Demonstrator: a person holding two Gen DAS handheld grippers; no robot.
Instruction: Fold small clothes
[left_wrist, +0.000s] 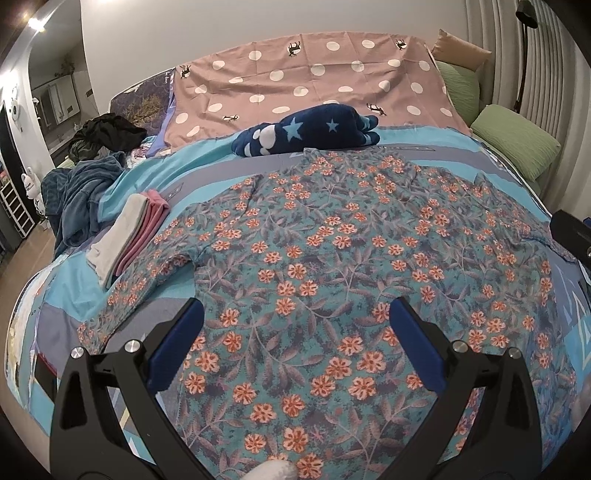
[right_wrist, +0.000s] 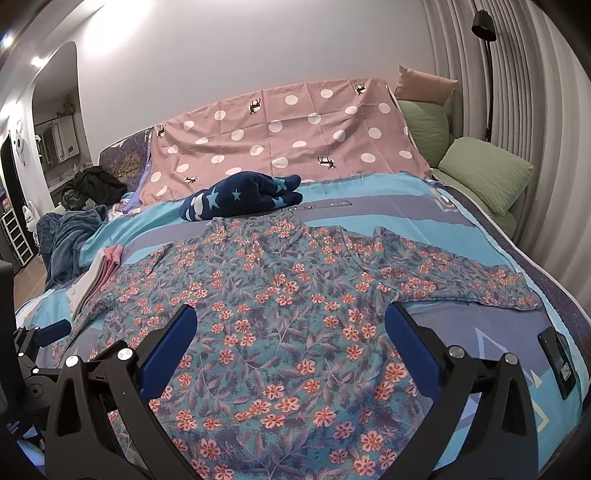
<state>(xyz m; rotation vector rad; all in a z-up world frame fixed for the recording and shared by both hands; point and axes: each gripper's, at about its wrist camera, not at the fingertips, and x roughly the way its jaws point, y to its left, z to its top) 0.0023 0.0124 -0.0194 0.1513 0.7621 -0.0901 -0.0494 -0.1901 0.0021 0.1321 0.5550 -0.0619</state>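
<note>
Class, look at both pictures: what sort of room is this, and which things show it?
Most likely a bedroom. A bed with a blue patterned bedspread fills the view, green pillows lie at its right side, and a floral shirt is spread flat on it.

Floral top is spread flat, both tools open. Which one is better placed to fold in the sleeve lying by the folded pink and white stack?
Left. The left tool sits nearer that sleeve, beside the stack; the right tool sits nearer the opposite sleeve.
</note>
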